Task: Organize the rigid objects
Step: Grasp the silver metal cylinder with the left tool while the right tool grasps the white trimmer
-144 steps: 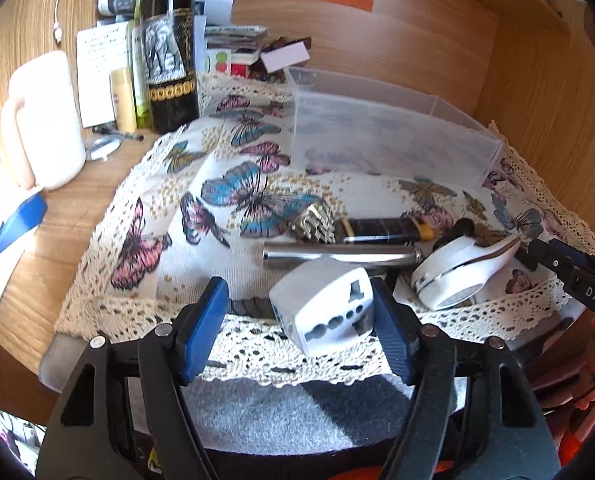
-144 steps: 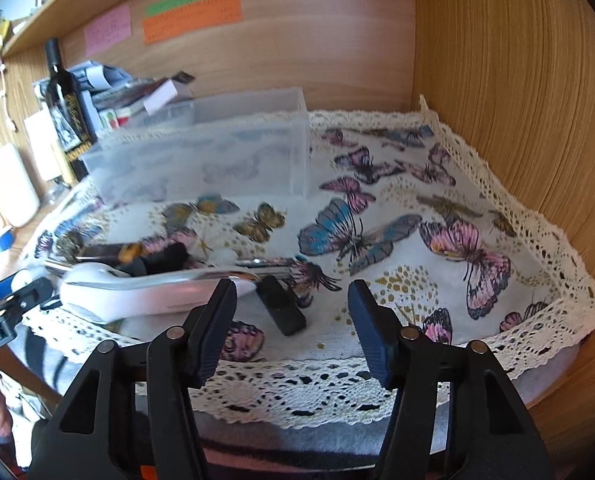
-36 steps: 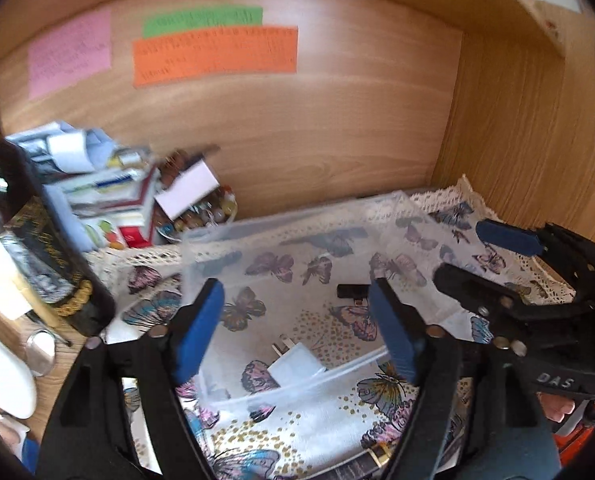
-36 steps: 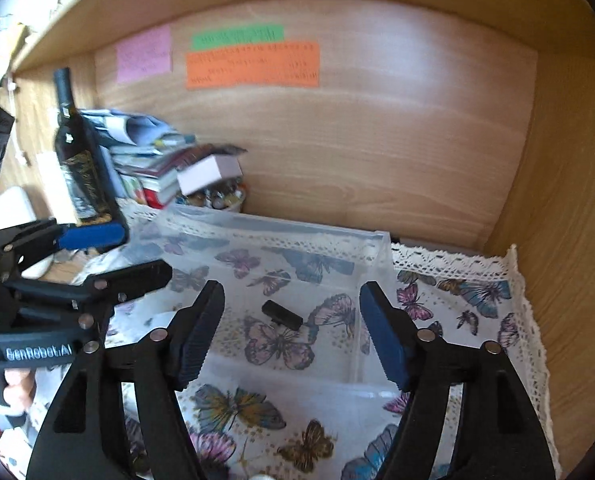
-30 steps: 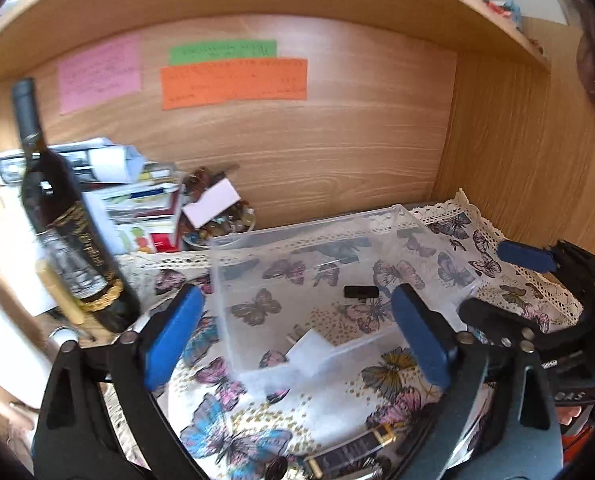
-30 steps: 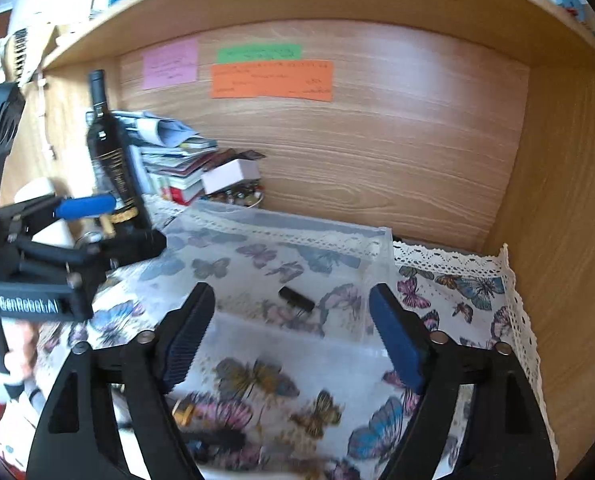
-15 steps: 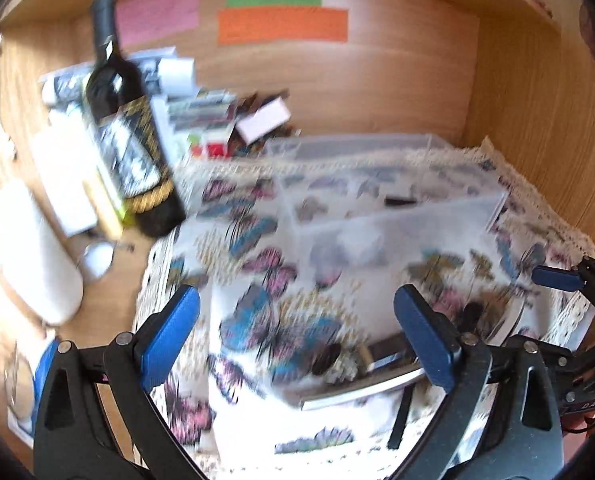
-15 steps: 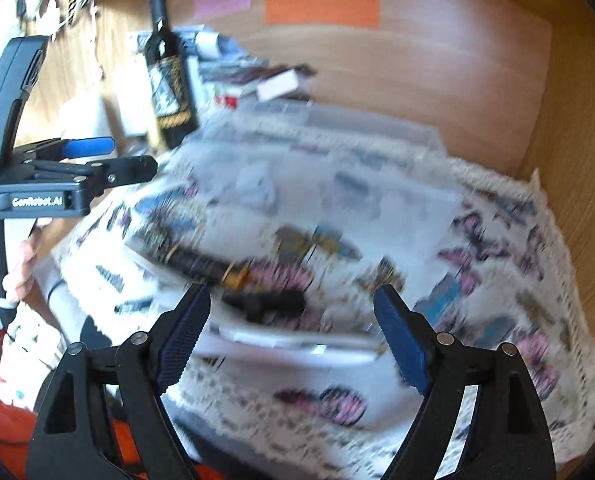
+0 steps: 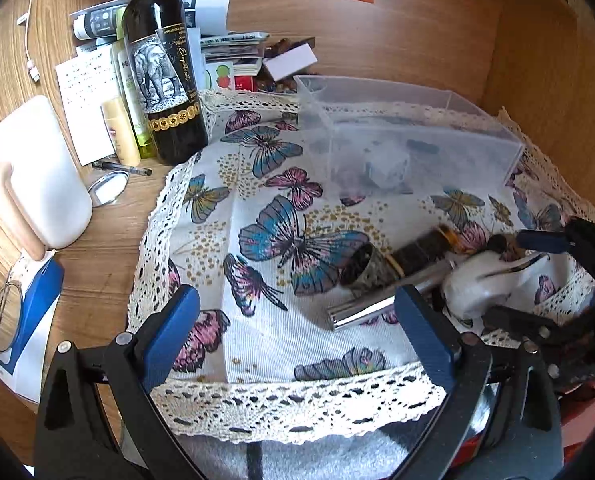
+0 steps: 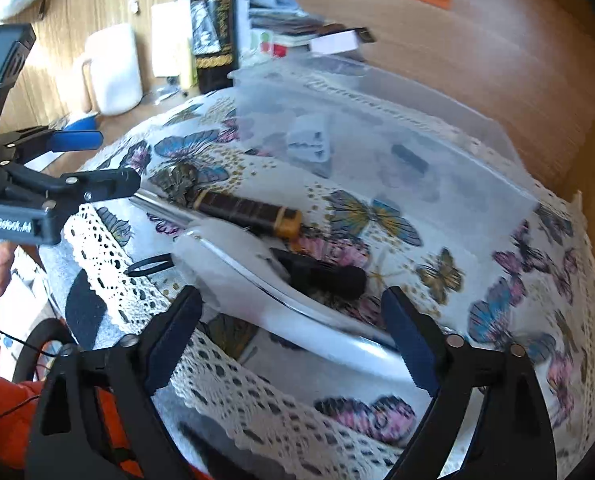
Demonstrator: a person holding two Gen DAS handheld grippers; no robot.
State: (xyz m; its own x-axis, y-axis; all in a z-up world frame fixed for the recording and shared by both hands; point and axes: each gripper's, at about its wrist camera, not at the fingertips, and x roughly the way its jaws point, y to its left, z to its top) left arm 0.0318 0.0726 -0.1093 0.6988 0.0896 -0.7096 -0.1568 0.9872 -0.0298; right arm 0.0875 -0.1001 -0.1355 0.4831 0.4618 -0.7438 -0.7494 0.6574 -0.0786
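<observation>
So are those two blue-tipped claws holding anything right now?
No. The left gripper and right gripper are both open and empty, above the cloth.

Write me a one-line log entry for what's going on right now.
left gripper: open, holds nothing | right gripper: open, over white device | clear bin: white adapter inside | silver tube: on cloth

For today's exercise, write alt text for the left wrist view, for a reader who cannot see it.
The open left gripper hovers empty over a butterfly-print cloth, near a silver tube, a dark brush and a white curved gadget. Behind them stands a clear plastic bin holding a white plug adapter. A wine bottle stands at the left.
</observation>
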